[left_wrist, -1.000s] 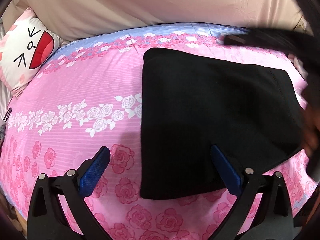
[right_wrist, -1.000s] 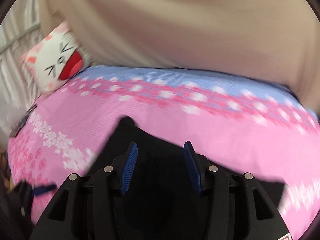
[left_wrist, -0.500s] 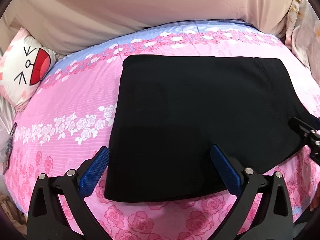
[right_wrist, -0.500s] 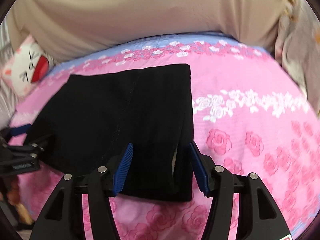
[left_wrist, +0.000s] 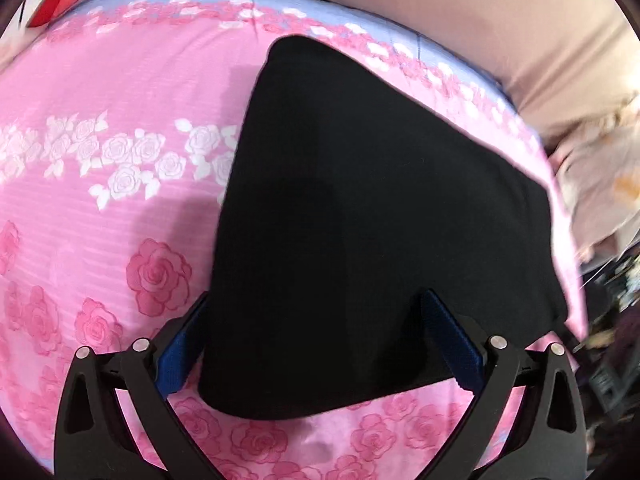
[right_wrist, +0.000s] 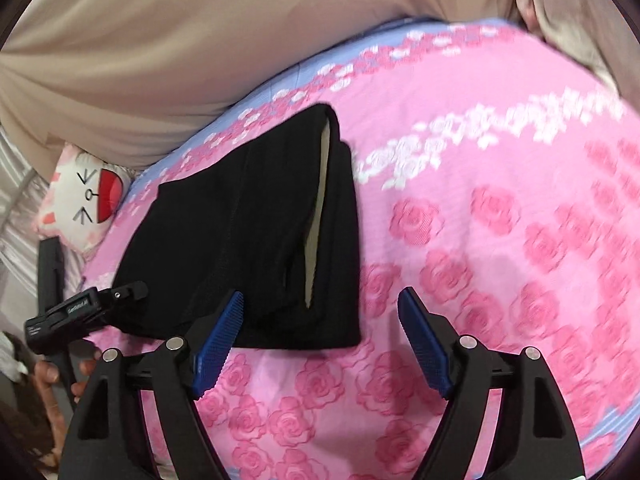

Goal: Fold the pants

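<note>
Pink rose-print bedsheet point(left_wrist: 120, 80) fills both views — on it lie folded black pants point(left_wrist: 360, 220) (folded flat). We hold our left gripper point(left_wrist: 320, 344) spread over their near edge; our right gripper point(right_wrist: 320, 344) gapes empty beside them.

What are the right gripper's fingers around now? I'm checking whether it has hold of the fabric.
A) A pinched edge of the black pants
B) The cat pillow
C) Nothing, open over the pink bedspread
C: the right gripper stands open beside the folded black pants, with only the rose bedspread between its fingers.
</note>
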`<action>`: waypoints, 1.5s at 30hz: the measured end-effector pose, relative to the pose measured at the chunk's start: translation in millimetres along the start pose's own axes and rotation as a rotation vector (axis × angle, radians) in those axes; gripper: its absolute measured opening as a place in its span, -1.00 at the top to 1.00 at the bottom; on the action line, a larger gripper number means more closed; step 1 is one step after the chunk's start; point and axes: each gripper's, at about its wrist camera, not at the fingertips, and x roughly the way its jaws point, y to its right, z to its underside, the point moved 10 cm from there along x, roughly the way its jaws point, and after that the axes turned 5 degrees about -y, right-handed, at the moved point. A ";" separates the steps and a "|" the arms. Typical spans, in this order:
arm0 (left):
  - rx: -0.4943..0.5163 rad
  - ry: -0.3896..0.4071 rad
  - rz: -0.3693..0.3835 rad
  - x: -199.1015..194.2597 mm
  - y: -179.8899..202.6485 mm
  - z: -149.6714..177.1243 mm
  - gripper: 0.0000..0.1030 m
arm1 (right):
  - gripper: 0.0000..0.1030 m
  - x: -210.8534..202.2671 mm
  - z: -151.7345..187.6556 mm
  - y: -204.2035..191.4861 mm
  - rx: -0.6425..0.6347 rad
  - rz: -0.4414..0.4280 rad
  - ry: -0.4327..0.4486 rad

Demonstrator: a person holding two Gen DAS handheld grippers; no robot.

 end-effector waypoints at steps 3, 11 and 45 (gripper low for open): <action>0.000 0.011 0.033 0.7 -1.6 -3.1 -0.91 | -0.50 11.5 5.0 -8.4 0.044 -0.089 -0.036; 0.062 0.043 0.021 8.5 13.7 -10.5 -0.90 | -0.69 18.9 -3.1 -16.0 0.122 -0.165 -0.001; 0.049 0.041 -0.089 -12.8 -3.7 26.0 -0.91 | -0.42 19.2 29.7 -31.5 0.002 -0.090 0.005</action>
